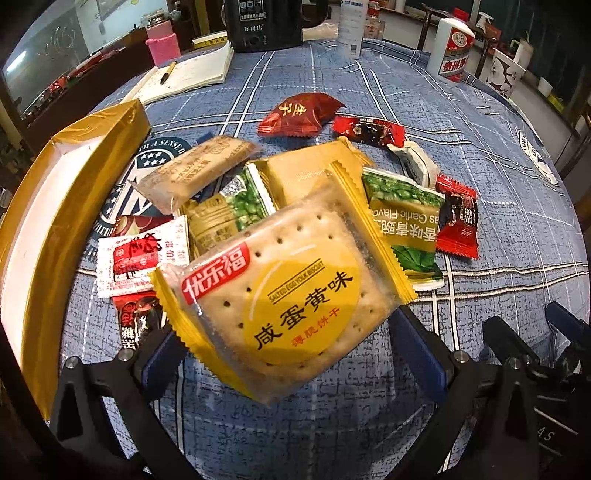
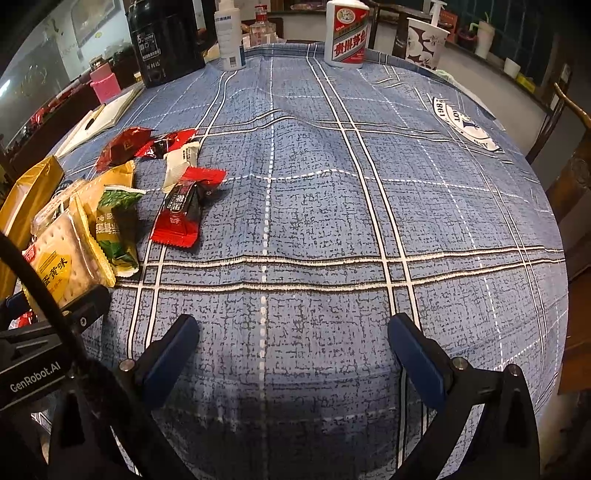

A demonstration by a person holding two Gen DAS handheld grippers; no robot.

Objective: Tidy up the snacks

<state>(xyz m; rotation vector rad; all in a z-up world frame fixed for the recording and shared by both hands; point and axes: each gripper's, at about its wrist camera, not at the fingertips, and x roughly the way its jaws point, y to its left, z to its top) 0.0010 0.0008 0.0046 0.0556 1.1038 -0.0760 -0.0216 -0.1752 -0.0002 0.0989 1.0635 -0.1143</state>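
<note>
Left gripper jaws apparently clamp biscuit pack; gold box lies left. Right gripper released, empty.

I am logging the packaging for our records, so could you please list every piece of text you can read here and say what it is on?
"优乐福", "SALTED EGG YOLK BISCUIT", "咸蛋黄味": biscuit packet, between the left gripper fingers.
"Garlic Flavor": green pea packet, upside down.
"贵州茅台": white bottle.
"万利达": black appliance.
"GenRobot.AI": left gripper body, seen in the right wrist view.
"1867": tablecloth emblem.
Other wrappers: too small or blurred.
</note>
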